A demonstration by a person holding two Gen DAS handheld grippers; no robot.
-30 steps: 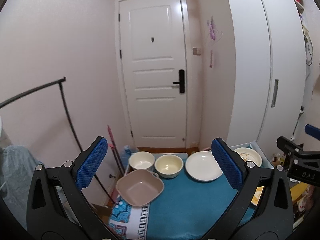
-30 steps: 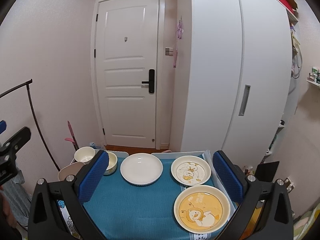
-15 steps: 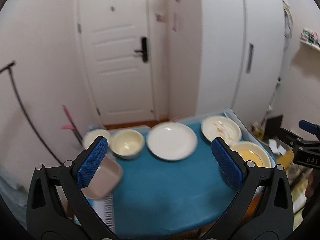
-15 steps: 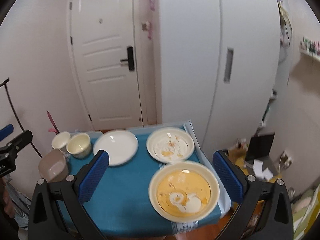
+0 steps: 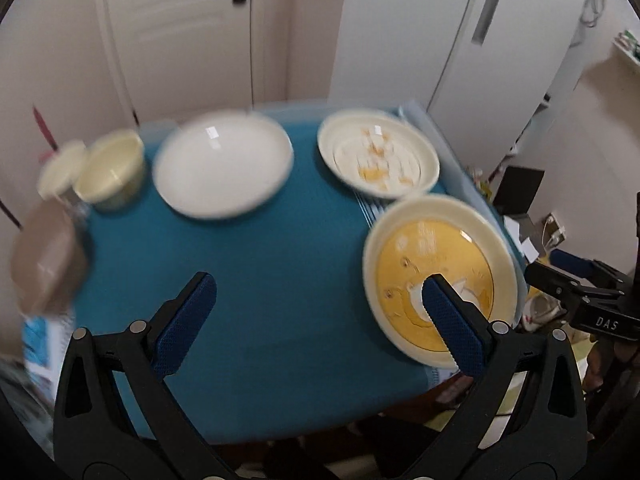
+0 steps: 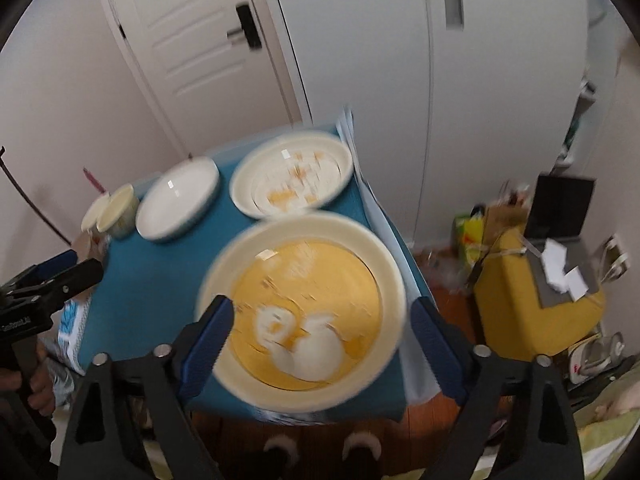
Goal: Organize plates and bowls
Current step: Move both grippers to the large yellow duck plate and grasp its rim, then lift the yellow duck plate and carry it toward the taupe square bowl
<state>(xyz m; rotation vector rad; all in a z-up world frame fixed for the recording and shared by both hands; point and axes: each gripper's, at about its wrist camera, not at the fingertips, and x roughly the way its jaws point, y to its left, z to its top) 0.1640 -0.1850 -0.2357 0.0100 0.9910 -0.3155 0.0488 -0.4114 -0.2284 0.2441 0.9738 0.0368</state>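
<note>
On the blue-cloth table lie a yellow duck plate at the near right, a cream patterned plate behind it, and a plain white plate in the middle. Two cream bowls and a tan square bowl sit at the left. My left gripper is open above the cloth, its right finger over the duck plate. My right gripper is open, its jaws straddling the duck plate from above. Both views are blurred.
A white door and white wardrobe stand behind the table. A yellow box and clutter lie on the floor to the right. The table's near edge is just below my right gripper.
Both grippers have moved forward and tilted down toward the table. The right gripper now sits around the duck plate; the left has swung right.
</note>
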